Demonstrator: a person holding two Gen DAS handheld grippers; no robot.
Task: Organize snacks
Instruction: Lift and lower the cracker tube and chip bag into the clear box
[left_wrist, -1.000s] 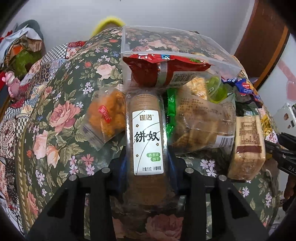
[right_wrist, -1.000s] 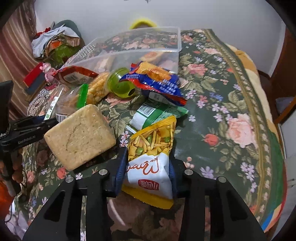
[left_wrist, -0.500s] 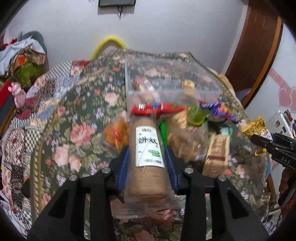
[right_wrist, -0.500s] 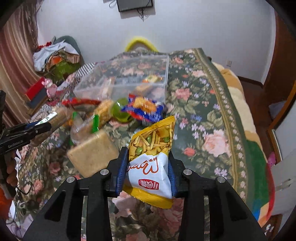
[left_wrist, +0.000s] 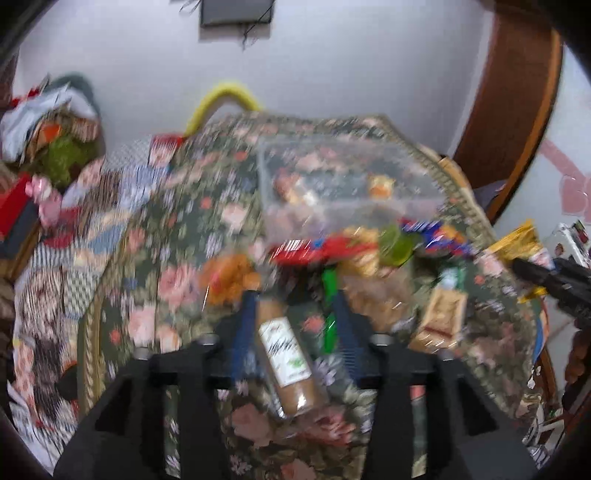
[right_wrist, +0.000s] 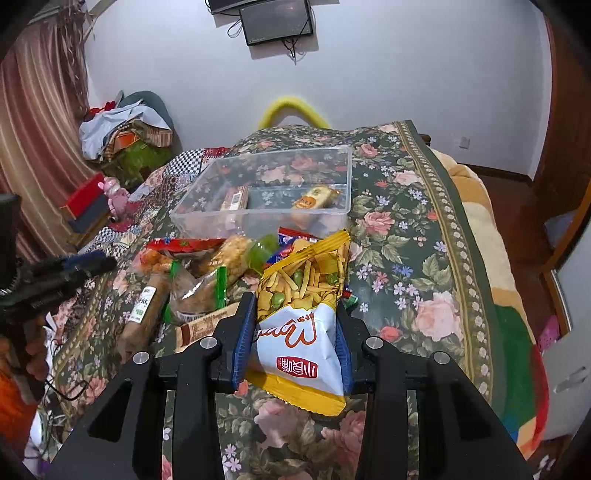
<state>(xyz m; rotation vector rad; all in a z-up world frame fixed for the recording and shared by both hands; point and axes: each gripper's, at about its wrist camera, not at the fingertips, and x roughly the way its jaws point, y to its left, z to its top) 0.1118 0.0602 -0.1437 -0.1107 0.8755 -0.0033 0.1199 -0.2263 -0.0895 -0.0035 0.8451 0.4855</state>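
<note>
My right gripper (right_wrist: 293, 306) is shut on a yellow and white snack bag (right_wrist: 299, 328) and holds it above the flowered bed. My left gripper (left_wrist: 295, 306) stands open; the brown biscuit roll (left_wrist: 286, 358) lies loose and tilted between its fingers, below them, and it also shows lying on the bed in the right wrist view (right_wrist: 142, 314). The clear plastic box (right_wrist: 266, 192) sits further back with two snacks inside. The left view is blurred.
A heap of snacks (right_wrist: 207, 266) lies in front of the box: a red packet, a green jelly cup, a bread bag, a brown cake block (right_wrist: 203, 325). The flowered bedspread (right_wrist: 413, 229) stretches right. Clothes and a pink toy (right_wrist: 114, 192) lie left.
Both grippers have risen and pulled back from the heap. The left gripper has opened and the biscuit roll has dropped onto the bed. The right gripper still holds the snack bag.
</note>
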